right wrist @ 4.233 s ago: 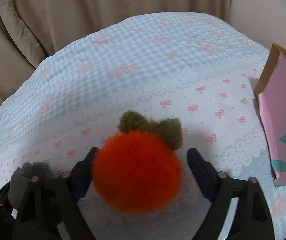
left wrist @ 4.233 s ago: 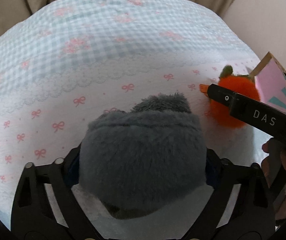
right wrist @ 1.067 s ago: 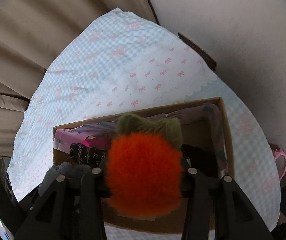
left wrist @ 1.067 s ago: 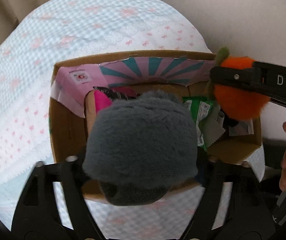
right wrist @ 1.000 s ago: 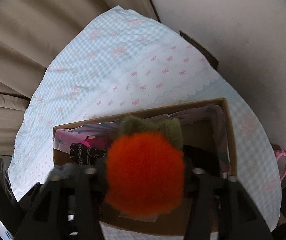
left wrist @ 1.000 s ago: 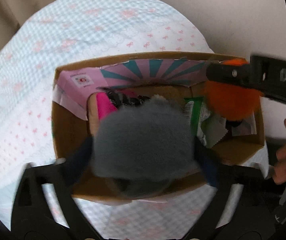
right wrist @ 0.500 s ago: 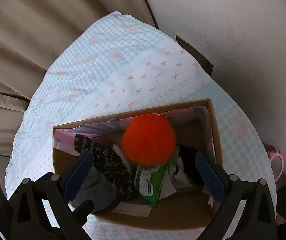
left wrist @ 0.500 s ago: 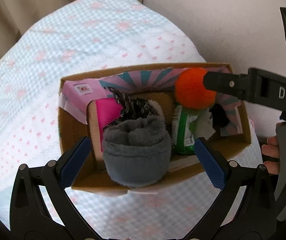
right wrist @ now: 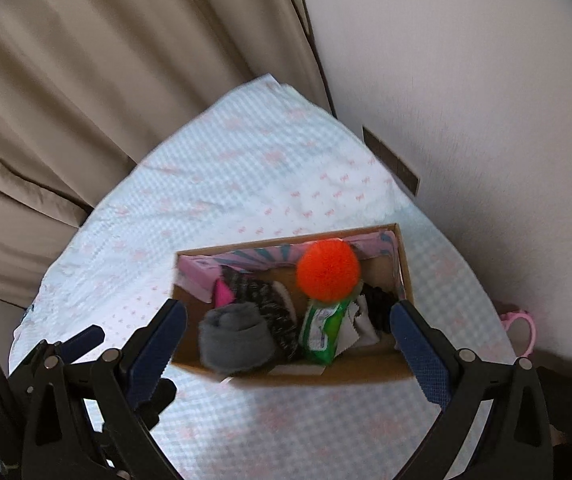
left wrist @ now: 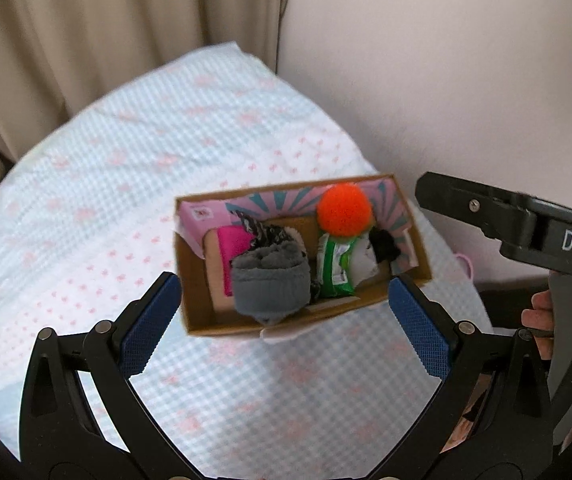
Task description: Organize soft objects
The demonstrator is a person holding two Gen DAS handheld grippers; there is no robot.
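The grey plush [left wrist: 272,282] sits at the near left of the cardboard box [left wrist: 196,312], the orange pom-pom [left wrist: 343,209] at its far right atop a green packet [left wrist: 334,266]. Both look light and squashy; a pinch across the fluffy middle should hold. Left gripper [left wrist: 286,320] and right gripper [right wrist: 287,336] hover above, jaws spread, holding nothing. The box rests on a bed [left wrist: 86,200].
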